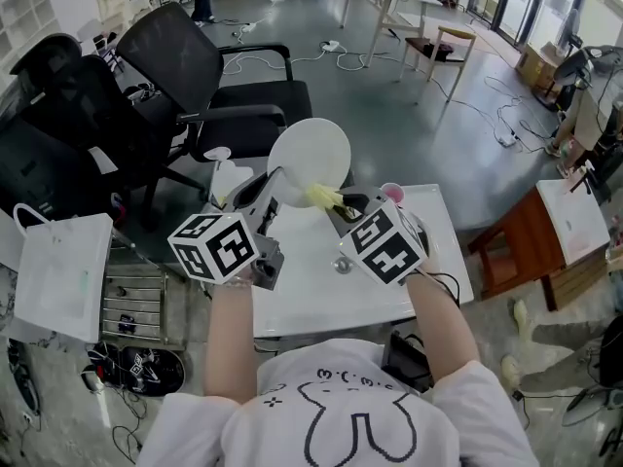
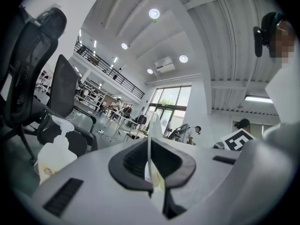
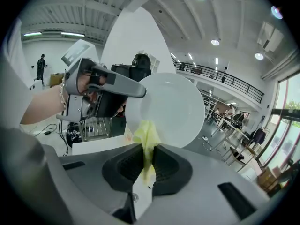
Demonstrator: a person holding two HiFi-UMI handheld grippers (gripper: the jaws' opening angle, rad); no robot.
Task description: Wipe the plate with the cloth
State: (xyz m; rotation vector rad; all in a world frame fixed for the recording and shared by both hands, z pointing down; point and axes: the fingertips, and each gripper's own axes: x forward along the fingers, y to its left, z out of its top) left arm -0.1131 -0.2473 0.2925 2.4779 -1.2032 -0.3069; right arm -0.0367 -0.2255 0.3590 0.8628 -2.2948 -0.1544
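Observation:
A round white plate (image 1: 310, 158) is held on edge above the white table (image 1: 321, 290). My left gripper (image 1: 276, 177) is shut on the plate's left rim. In the left gripper view the plate (image 2: 150, 135) shows edge-on as a thin white line between the shut jaws of that gripper (image 2: 151, 172). My right gripper (image 1: 343, 202) is shut on a yellow cloth (image 1: 325, 197), whose free end lies against the plate's lower face. In the right gripper view the cloth (image 3: 146, 137) rises from the right gripper (image 3: 147, 165) onto the plate (image 3: 168, 107), with the left gripper (image 3: 101, 90) at the plate's left.
Black office chairs (image 1: 195, 76) stand behind the table. A white pump bottle (image 2: 54, 151) sits at the table's far left, and a white bag (image 1: 63, 270) hangs to the left. A brown wooden stand (image 1: 526, 236) is on the right. Cables lie on the floor.

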